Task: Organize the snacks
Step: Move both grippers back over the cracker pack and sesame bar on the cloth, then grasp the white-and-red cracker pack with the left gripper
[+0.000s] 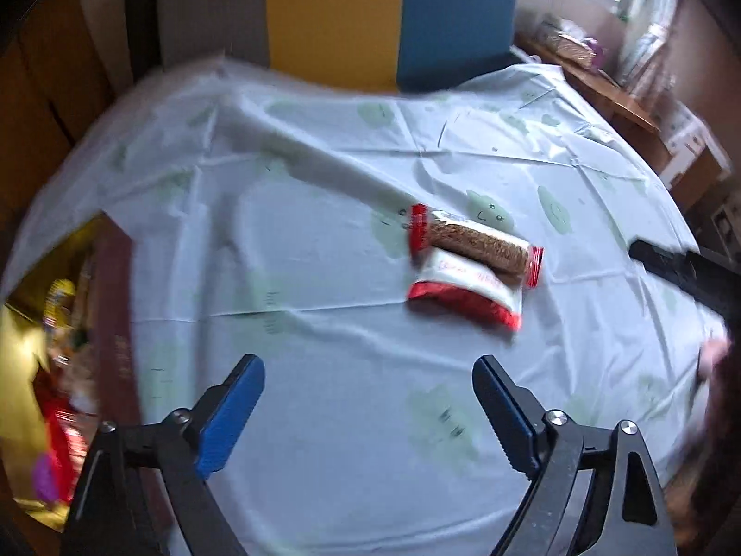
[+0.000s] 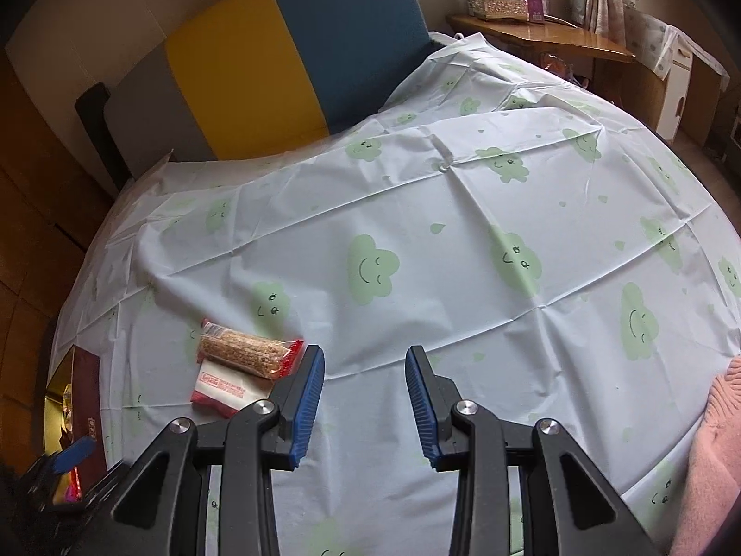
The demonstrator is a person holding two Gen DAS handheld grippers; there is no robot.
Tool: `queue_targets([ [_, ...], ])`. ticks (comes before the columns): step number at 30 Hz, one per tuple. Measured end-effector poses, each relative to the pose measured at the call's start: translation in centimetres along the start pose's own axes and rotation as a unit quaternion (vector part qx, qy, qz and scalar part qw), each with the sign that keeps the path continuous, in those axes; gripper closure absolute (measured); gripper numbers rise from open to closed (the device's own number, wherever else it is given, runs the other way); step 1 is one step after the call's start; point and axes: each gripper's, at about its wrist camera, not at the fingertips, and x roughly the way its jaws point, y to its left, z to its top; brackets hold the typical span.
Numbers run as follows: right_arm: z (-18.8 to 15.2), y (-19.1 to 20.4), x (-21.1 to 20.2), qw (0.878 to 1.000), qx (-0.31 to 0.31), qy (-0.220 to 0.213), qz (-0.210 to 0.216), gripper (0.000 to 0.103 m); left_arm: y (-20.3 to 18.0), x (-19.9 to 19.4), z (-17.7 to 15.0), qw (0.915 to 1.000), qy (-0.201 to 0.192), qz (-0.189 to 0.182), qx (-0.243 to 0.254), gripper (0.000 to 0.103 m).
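On the cloud-printed cloth that covers the bench (image 2: 463,231), two snack packets lie stacked: a grain bar (image 2: 245,351) in clear wrap with red ends rests across a white-and-red packet (image 2: 222,389). The bar's long axis runs roughly crosswise to the right tool (image 2: 366,398), which stands just right of the bar's near end, jaws part-open and holding nothing. From the left tool (image 1: 368,412) the stack (image 1: 472,264) lies ahead and to the right, well apart, with the bar's axis slanting across its line of reach; its jaws stand wide and empty. At the bench's left edge a dark red box (image 1: 116,324) holds other snacks. By this judgement the right tool is nearer the bar.
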Motion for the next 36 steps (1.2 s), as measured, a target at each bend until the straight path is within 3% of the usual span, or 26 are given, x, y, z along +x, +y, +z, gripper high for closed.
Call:
queue_targets([
  [7, 0.2, 0.2, -0.4, 1.000, 0.005, -0.001, 0.029, 0.065, -2.7, 5.0, 3.5, 0.9941, 0.066, -0.030, -0.080, 0.020],
  [15, 0.2, 0.4, -0.9, 0.998, 0.011, 0.002, 0.060, 0.065, -4.6, 8.1, 5.6, 0.9926, 0.078, 0.018, -0.091, 0.019],
  [21, 0.0, 0.7, -0.8, 0.998, 0.005, 0.010, 0.067, 0.064, -5.6, 9.4, 5.9, 0.9951, 0.074, 0.059, -0.028, 0.015],
  [27, -0.1, 0.3, -0.7, 0.998, 0.015, 0.015, 0.063, 0.064, -4.9, 7.2, 3.7, 0.9914, 0.066, 0.080, 0.080, 0.017],
  [29, -0.1, 0.4, -0.6, 0.998, 0.014, 0.015, 0.060, 0.064, -3.9, 6.1, 2.9, 0.9899, 0.064, 0.072, 0.104, 0.018],
  [35, -0.3, 0.5, -0.3, 0.999, 0.006, 0.019, 0.041, 0.064, 0.3, 4.1, 2.3, 0.9949, 0.052, 0.051, 0.069, 0.018],
  [36, -0.3, 0.5, -0.2, 0.999, 0.006, 0.020, 0.038, 0.064, 0.7, 3.7, 2.3, 0.9960, 0.045, 0.047, 0.062, 0.022],
])
